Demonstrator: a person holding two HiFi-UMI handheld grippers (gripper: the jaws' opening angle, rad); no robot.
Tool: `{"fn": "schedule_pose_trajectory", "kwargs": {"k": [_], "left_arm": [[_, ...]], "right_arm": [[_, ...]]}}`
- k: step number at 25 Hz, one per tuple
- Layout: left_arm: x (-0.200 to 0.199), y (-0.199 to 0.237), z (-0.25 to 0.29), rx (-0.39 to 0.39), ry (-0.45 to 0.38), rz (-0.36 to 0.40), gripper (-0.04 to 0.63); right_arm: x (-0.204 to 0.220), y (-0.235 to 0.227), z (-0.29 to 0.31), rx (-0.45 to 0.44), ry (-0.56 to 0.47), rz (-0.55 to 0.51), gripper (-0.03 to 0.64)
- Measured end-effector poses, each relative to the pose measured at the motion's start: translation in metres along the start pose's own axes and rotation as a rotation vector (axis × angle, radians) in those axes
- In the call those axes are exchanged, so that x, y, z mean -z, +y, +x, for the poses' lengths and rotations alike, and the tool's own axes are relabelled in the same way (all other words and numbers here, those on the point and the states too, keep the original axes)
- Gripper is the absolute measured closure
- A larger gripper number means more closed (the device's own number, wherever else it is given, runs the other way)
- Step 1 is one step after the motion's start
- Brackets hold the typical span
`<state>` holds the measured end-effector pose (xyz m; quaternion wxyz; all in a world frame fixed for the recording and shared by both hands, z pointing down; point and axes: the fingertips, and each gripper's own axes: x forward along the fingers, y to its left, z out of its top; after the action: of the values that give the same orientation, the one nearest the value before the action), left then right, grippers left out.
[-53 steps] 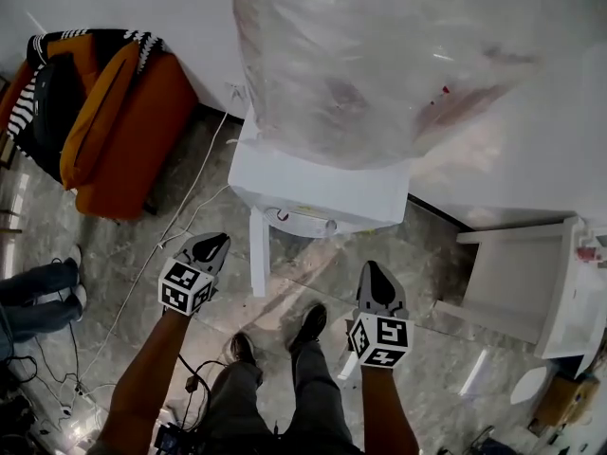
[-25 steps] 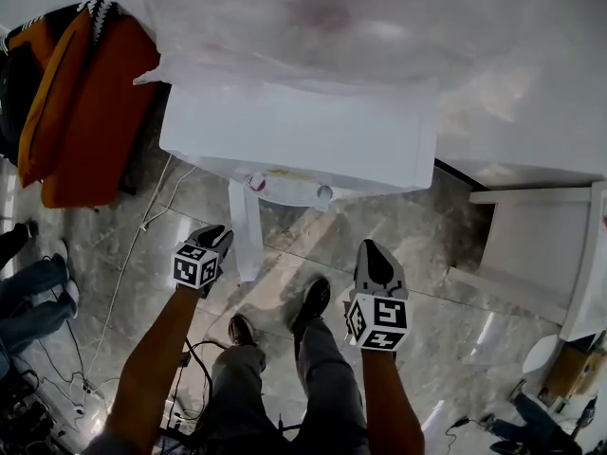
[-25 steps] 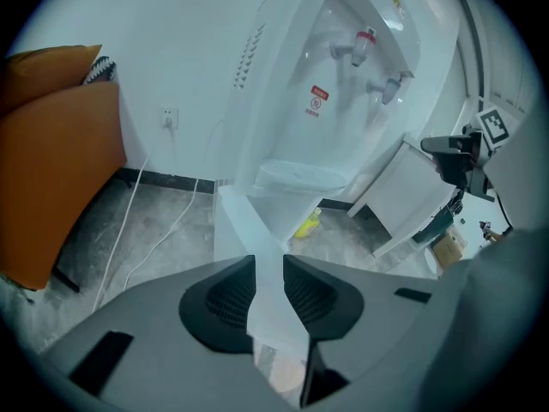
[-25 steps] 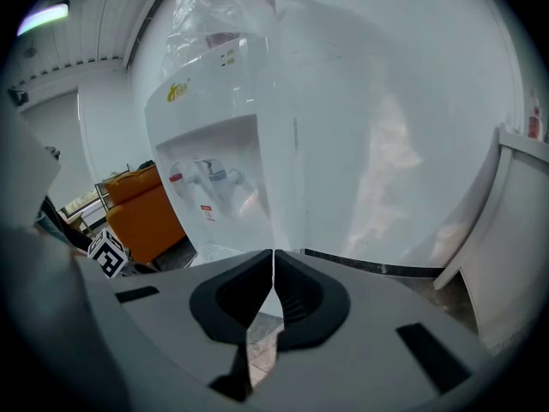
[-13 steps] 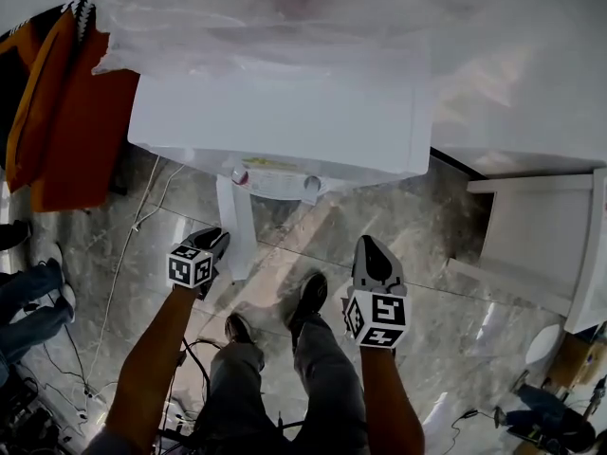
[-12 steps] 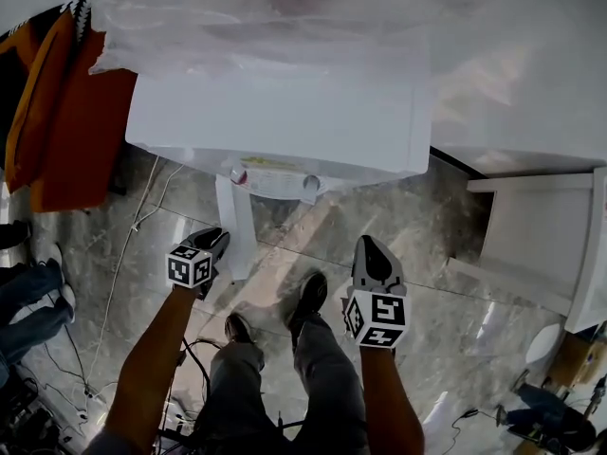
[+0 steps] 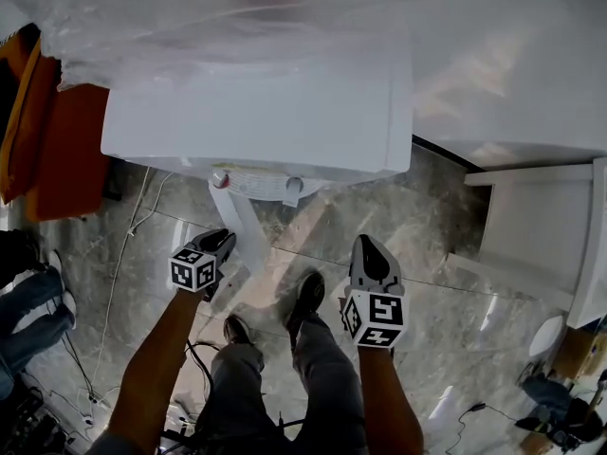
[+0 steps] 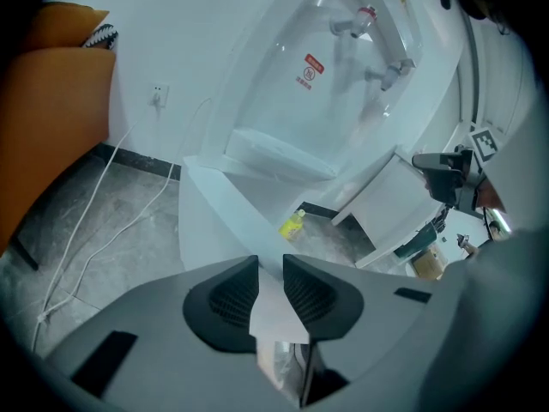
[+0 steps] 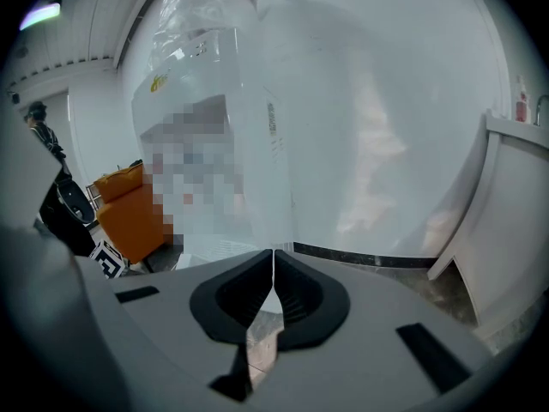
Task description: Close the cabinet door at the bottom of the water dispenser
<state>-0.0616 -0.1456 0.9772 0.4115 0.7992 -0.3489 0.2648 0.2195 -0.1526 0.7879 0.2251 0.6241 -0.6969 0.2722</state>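
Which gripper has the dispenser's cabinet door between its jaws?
The left gripper, whose jaws are closed on the edge of the open cabinet door; the right gripper is shut on nothing, away from it.

No words can be read; a red sticker [image 8: 313, 69] (crossed-circle sign, print too small) sits on the water dispenser [image 8: 274, 110].

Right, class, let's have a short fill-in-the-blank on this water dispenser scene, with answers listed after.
1. The left tongs clasp the edge of the white cabinet door, which stands ____.
2. The right tongs are ____ and hold nothing.
3. The armchair beside the water dispenser is coloured ____.
Missing words: open; shut; orange.
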Motion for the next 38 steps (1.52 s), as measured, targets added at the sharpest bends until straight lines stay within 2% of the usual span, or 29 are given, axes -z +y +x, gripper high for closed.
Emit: {"fn": "schedule_pose_trajectory", "kwargs": {"k": [7, 12, 20, 31, 38], "left_arm": [[-0.016, -0.023, 0.026, 0.033, -0.027, 0.020, 0.500], [-0.030, -0.032, 0.044, 0.021, -0.028, 0.065, 0.534], [-0.053, -0.039, 0.067, 0.021, -0.035, 0.088, 0.546], [-0.086, -0.043, 0.092, -0.022, -0.105, 0.085, 0.546], [-0.090, -0.038, 0.101, -0.056, -0.108, 0.072, 0.546]], "right_arm": [[0.001, -0.021, -0.001, 0.019, 0.003, 0.013, 0.589], [0.004, -0.037, -0.001, 0.030, 0.012, 0.020, 0.589], [-0.003, -0.053, 0.004, 0.041, 0.007, 0.027, 0.589], [-0.006, -0.068, 0.013, 0.044, 0.014, 0.028, 0.589], [-0.008, -0.072, 0.020, 0.037, 0.024, 0.022, 0.589]]}}
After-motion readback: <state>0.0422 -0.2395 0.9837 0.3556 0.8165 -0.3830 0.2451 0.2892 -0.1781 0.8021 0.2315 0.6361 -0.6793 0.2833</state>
